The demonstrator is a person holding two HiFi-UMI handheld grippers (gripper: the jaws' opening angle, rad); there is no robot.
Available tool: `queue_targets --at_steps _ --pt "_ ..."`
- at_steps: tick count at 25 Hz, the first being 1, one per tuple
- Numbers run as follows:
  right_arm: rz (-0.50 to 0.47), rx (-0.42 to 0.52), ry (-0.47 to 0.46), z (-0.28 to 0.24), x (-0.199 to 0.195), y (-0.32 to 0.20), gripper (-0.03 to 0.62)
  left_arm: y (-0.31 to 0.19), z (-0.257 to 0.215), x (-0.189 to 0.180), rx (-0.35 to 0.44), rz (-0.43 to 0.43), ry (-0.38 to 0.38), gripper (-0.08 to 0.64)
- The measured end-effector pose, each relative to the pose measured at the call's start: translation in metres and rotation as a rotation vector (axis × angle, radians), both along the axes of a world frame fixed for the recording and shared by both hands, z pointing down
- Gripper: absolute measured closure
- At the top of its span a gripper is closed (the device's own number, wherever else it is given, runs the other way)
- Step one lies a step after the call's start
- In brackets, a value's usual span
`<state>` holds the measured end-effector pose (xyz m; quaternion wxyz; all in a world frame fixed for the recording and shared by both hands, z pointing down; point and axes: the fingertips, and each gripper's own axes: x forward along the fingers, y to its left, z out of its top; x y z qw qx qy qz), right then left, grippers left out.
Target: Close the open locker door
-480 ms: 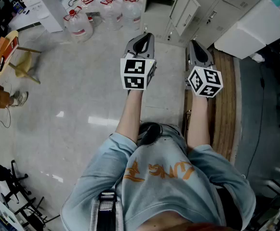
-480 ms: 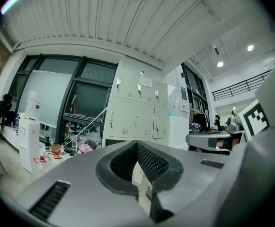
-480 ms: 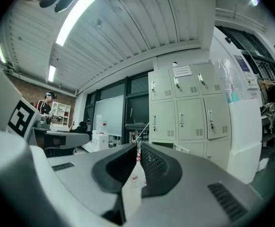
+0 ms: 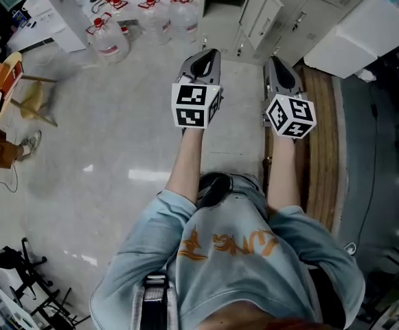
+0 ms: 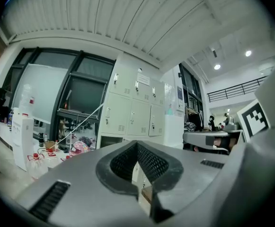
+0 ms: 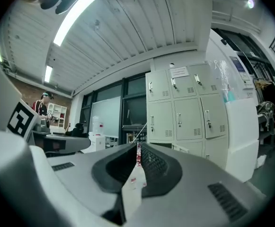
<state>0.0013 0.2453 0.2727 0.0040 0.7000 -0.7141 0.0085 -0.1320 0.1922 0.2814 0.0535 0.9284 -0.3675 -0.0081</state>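
Approaching: my left gripper and right gripper, both closed and empty, face the far door; next I must reach it.

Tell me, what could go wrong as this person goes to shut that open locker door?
Water jugs stand on the floor left of the way to the open locker door; drifting left could knock one. The wooden platform runs along beside the right gripper, a possible trip. Both it and the left gripper are shut, so a narrow tip might slip off the door.
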Motion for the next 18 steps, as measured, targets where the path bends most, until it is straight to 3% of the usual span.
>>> queue_targets --at_steps 4,10,18 --pt "0.001 -0.017 0.006 0.006 0.000 -0.001 0.548 -0.007 0.004 -0.002 -0.014 0.002 0.012 0.541" --pt "0.027 -0.027 0.009 0.006 0.010 0.000 0.548 -0.002 0.009 0.014 -0.025 0.090 0.005 0.541" --pt "0.026 -0.023 0.024 0.002 0.021 -0.014 0.548 -0.015 0.008 0.016 -0.030 0.097 0.033 0.541"
